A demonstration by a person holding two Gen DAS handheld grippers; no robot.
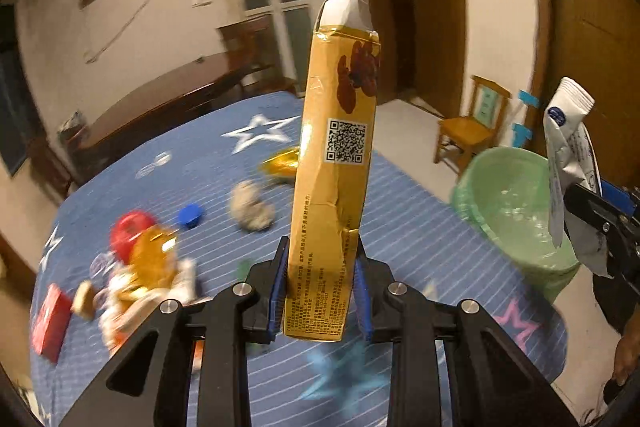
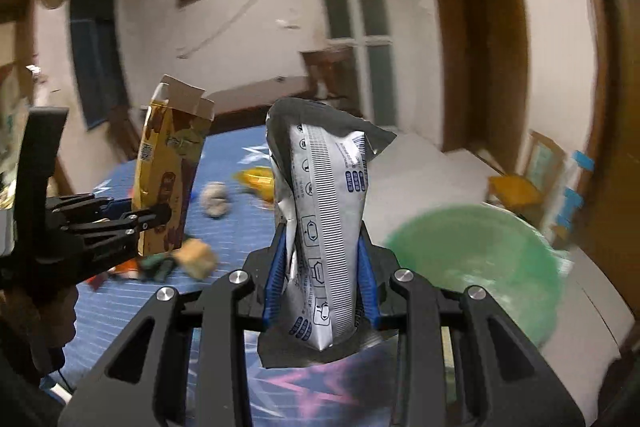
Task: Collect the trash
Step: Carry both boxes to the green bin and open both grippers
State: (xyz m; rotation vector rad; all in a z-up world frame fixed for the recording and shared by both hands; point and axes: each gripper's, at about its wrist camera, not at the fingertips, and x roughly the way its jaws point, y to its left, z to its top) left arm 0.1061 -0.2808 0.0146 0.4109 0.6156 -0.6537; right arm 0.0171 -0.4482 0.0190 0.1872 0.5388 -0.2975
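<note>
Over the star-print blue bedspread [image 1: 400,211], each hand-held gripper clamps trash upright — left [image 1: 320,291] a yellow carton [image 1: 336,155], right [image 2: 322,283] a silver pouch [image 2: 324,219].

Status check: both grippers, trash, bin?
Left gripper shut on yellow carton. Right gripper shut on silver pouch. Green-lined bin open, nothing blocking. More litter on blue tablecloth.

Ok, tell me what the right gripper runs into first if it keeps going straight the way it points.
Probably the blue star-print bedspread. The right gripper, shut on the silver pouch, aims downward past it; the green-lined bin sits off to its right. Depth is unclear.
</note>
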